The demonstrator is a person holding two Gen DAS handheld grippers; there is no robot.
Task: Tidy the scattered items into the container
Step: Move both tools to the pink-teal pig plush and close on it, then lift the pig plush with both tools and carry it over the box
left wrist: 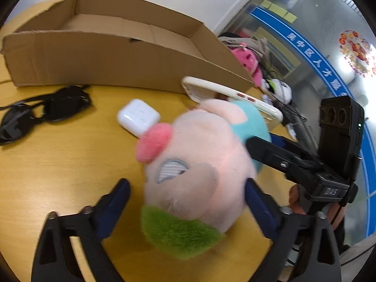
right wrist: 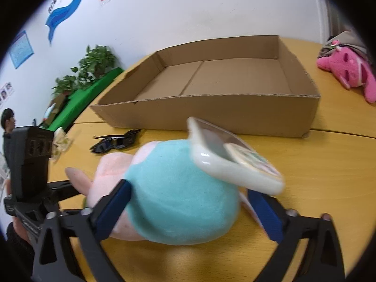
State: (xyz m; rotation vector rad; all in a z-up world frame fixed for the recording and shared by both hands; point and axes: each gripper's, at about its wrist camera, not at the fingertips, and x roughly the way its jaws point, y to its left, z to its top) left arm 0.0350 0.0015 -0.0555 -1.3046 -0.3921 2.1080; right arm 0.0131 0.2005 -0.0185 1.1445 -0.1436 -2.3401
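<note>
A plush toy (left wrist: pixel 199 164) with a pink head, green tuft and teal body (right wrist: pixel 178 192) lies on the yellow table. My left gripper (left wrist: pixel 188 202) stands open around its head. My right gripper (right wrist: pixel 188 209) stands around its teal body, fingers touching both sides. A white-cased phone (right wrist: pixel 232 159) rests tilted on the plush; it also shows in the left wrist view (left wrist: pixel 232 98). A white earbud case (left wrist: pixel 138 116) and black sunglasses (left wrist: pixel 44 110) lie nearby. The open cardboard box (right wrist: pixel 211 110) stands behind, empty.
A pink plush (right wrist: pixel 347 70) lies on the table right of the box. The table edge runs on the left, with plants (right wrist: pixel 94 68) and a person (right wrist: pixel 8 119) beyond. The right gripper's body (left wrist: pixel 329 145) shows in the left wrist view.
</note>
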